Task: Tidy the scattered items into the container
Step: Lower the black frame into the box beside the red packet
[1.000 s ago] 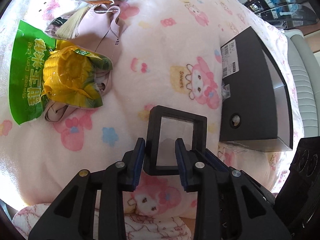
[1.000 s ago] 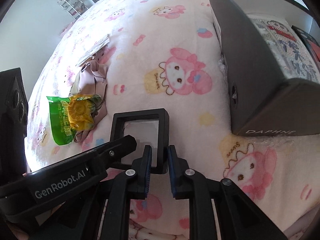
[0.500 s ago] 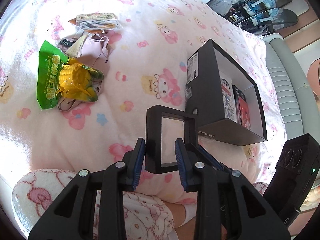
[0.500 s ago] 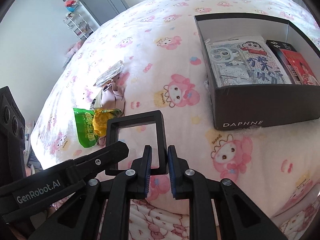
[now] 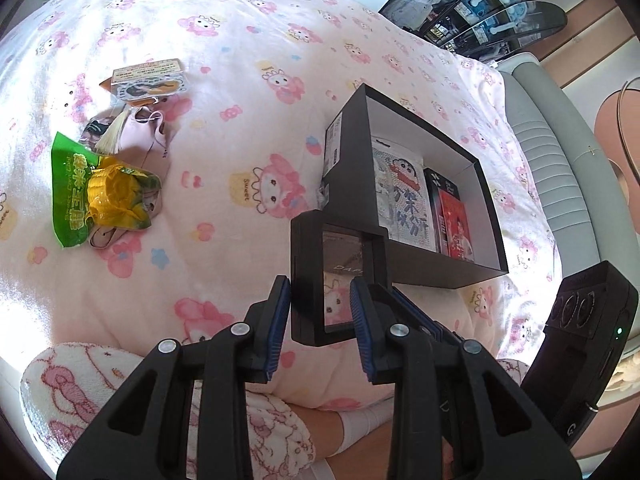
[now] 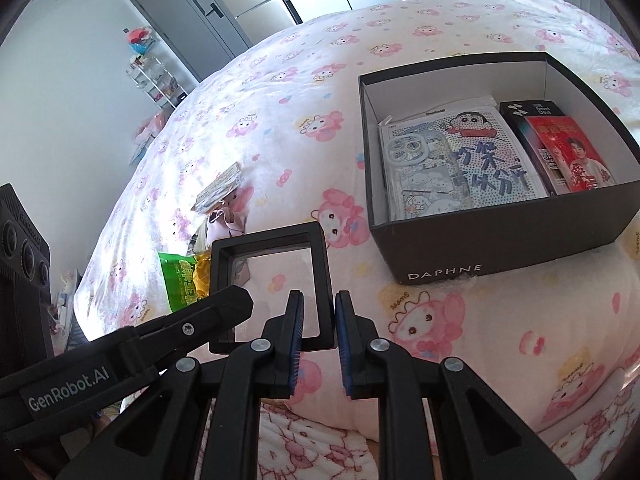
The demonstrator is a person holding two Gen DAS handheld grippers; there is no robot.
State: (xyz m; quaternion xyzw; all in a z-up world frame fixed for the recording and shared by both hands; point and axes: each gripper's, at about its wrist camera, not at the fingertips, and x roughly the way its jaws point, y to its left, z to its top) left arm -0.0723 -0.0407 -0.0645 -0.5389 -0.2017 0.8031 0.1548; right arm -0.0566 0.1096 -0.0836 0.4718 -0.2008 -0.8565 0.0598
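Observation:
Both grippers hold one black square frame with a clear film centre (image 5: 338,276), also in the right wrist view (image 6: 272,280), lifted above the bed. My left gripper (image 5: 320,300) is shut on its left side and my right gripper (image 6: 318,312) is shut on its right edge. The black open box (image 5: 488,208) marked DAPHNE (image 6: 500,236) lies just beyond the frame and holds a cartoon phone-case pack and a red-and-black box. On the bed to the left lie a green and yellow corn packet (image 5: 100,196), a pink pouch with a tassel (image 5: 148,136) and a small card packet (image 5: 148,80).
The bed carries a pink cartoon-print blanket (image 5: 248,92). A grey padded headboard (image 5: 560,168) and glass shelves stand beyond the box. In the right wrist view a grey door (image 6: 192,28) and a small rack (image 6: 156,80) stand far off. The person's lap shows below the grippers.
Both grippers have lifted the frame off the blanket and carried it higher and towards the box. The inside of the box has come into view.

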